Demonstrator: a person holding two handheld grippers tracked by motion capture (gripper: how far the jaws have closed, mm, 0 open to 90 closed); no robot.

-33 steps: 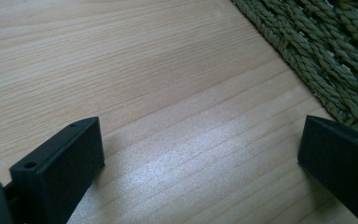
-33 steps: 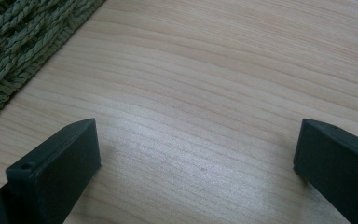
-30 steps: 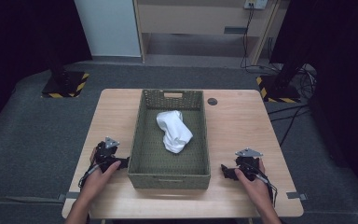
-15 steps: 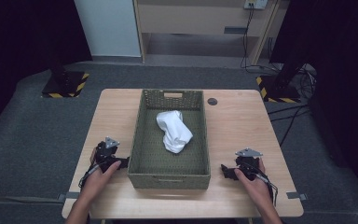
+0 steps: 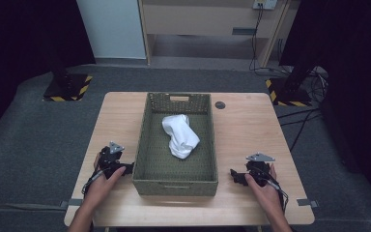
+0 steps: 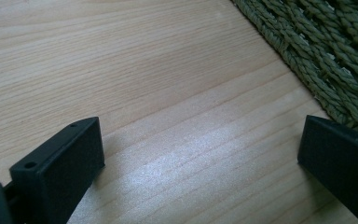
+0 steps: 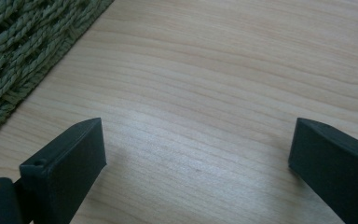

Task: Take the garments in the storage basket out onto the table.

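A green woven basket (image 5: 148,140) stands in the middle of the wooden table (image 5: 251,130). A crumpled white cloth (image 5: 179,135) lies inside it, toward the far half. My left gripper (image 5: 128,168) rests on the table by the basket's near left corner, open, with bare wood between its jaws and the basket's weave (image 6: 326,60) just beside the right one. My right gripper (image 5: 234,175) lies on the table to the right of the basket's near right corner, open as well, nothing between its jaws. The basket wall (image 7: 23,51) shows at the upper left of the right gripper view.
A small dark round disc (image 5: 220,105) sits on the table behind the basket's far right corner. Bare wood stretches on both sides of the basket. Black stands with striped bases (image 5: 67,87) and cables (image 5: 314,77) are on the floor beyond the table.
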